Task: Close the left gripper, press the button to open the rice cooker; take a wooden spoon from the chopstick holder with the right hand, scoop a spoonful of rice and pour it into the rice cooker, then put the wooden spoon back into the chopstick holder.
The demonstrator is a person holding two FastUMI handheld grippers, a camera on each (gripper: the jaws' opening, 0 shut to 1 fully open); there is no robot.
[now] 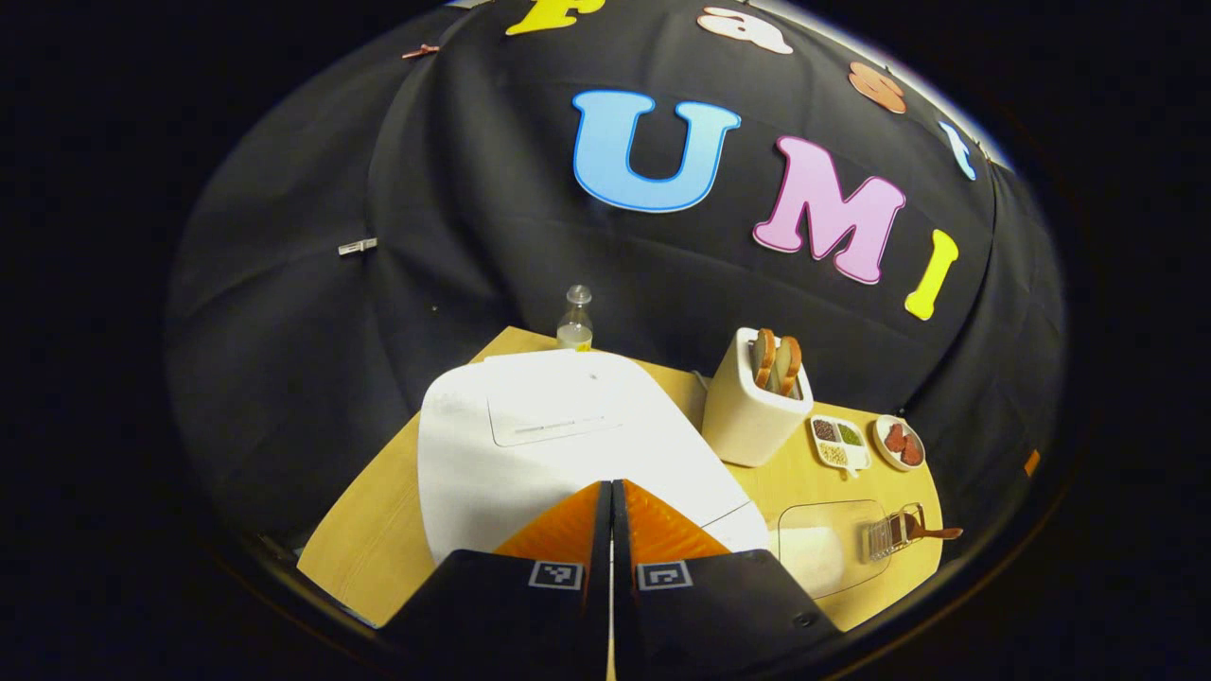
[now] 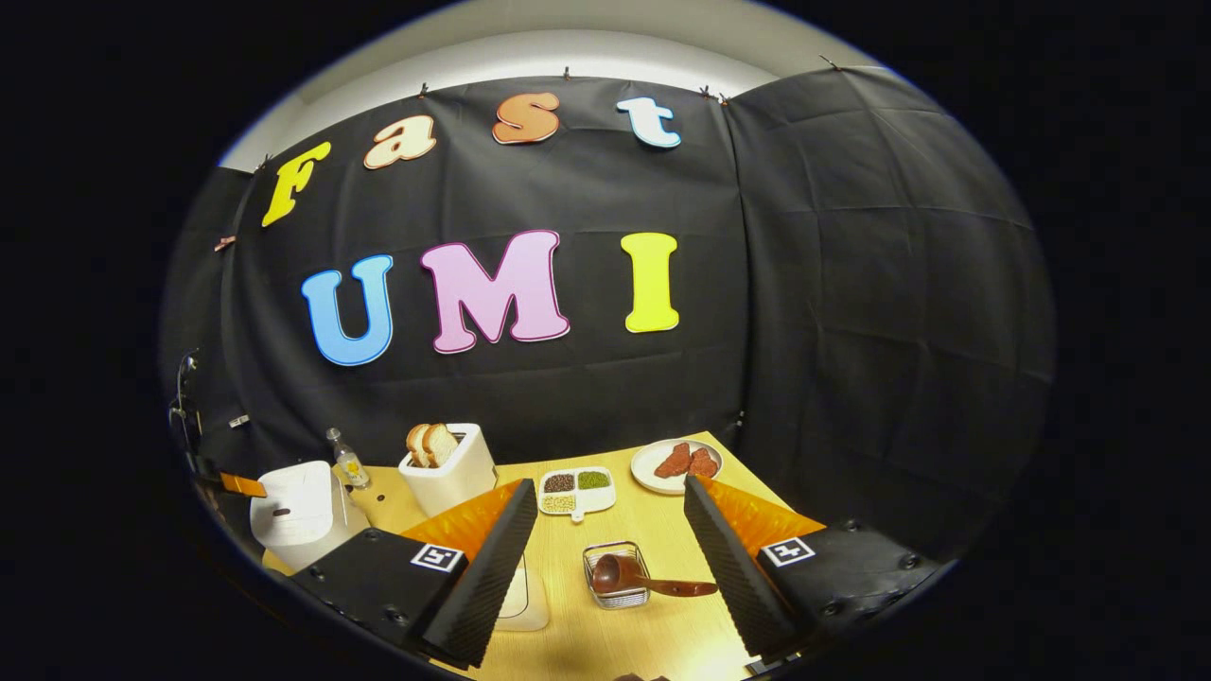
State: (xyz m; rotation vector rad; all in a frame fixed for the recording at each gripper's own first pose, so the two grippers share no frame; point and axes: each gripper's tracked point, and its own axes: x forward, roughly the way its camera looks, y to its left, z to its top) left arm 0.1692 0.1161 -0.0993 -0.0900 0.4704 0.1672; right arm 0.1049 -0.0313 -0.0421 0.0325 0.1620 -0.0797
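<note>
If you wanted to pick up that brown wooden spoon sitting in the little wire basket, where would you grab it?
By the handle. The brown wooden spoon rests with its bowl inside the small wire basket, and its slim handle sticks out sideways over the wooden table, free of the rim. The open right gripper could probably come down from above and pinch that bare handle across its width.

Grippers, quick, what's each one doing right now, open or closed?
Left hand-held gripper: closed, holding nothing, above the white rice cooker.
Right hand-held gripper: open, empty, the wooden spoon ahead between its fingers.
</note>
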